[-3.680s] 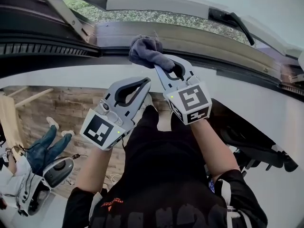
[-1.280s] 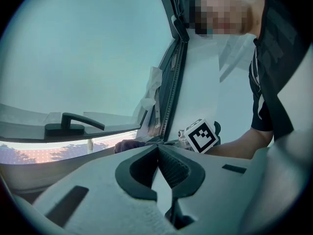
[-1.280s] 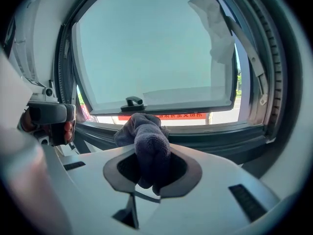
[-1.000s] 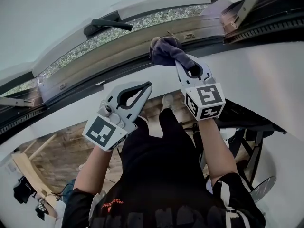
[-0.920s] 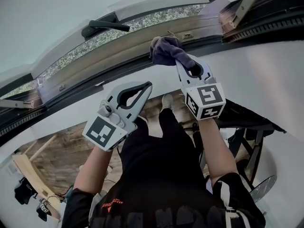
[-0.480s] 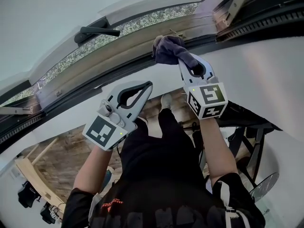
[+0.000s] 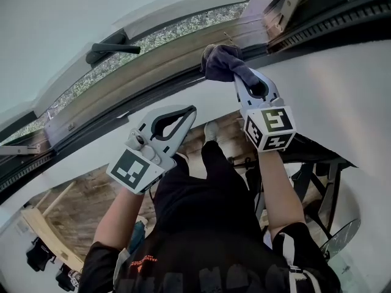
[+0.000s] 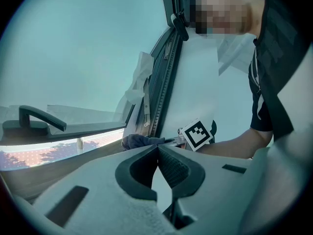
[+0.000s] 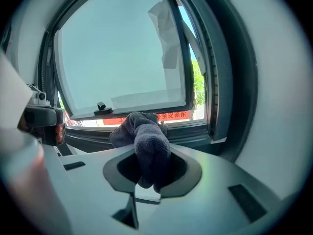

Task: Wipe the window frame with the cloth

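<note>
Cloth (image 7: 221, 63): dark, soft, light and floppy, probably drags w/o slipping. It's bunched in a wad on the window frame (image 7: 146, 69) lower rail, near the frame's right corner. Best hold is a thick fold, rest left free to wipe. Right gripper (image 7: 243, 81) is clamped on one folded end. Left gripper (image 7: 190, 110) hangs below the frame, jaws together, nothing btwn them.

My right gripper (image 7: 243, 81) is holding the cloth (image 7: 220, 63) on the window frame (image 7: 153, 65), right of the window handle (image 7: 113, 49). My left gripper (image 7: 192, 110) is hanging down-left of it, off the frame.
</note>
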`<state>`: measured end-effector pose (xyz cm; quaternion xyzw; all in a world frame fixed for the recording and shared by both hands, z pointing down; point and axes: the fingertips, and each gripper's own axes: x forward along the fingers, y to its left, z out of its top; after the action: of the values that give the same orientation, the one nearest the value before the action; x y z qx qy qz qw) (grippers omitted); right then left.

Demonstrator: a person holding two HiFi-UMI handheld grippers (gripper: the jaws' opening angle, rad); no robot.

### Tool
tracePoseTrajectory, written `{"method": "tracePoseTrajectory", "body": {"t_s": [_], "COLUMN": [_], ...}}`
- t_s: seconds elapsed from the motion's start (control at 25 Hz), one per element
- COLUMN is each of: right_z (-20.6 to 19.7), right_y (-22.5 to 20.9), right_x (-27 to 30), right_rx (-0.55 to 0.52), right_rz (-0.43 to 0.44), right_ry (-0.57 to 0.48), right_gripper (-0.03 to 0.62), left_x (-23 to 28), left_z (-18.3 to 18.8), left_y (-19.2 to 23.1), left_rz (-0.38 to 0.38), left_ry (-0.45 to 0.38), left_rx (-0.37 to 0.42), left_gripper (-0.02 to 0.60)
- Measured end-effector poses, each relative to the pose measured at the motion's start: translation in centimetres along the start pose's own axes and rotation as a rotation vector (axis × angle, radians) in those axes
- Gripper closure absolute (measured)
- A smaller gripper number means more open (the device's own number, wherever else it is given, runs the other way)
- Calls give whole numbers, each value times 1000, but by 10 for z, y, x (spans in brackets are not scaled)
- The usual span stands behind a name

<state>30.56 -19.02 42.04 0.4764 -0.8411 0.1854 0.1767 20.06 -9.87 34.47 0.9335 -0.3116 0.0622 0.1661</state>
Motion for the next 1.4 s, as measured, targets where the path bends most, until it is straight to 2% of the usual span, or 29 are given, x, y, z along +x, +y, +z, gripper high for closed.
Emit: {"method": "tracePoseTrajectory", "body": {"t_s": [0.16,0.4,1.04,1.4], "right_z": [1,1,3,7], "right_y": [-14,-31,-72,-68], "right_x": [-3,-5,-11,-20], "right_rx": [6,18,43,60], "right_rz": [-19,-42,-116,-144], "right_ry": [-3,-11,-15,-33], "right_gripper": [528,529,528,530], "left_x": [10,21,37,28], "left_z": [0,2,2,6], "left_y": [-3,-4,-4,-5], "left_rz": [-10,-27,-43,-42], "left_ry": [17,9,24,6], "left_rx": [-19,3,-15,-18], "left_gripper": [561,561,561,561]}}
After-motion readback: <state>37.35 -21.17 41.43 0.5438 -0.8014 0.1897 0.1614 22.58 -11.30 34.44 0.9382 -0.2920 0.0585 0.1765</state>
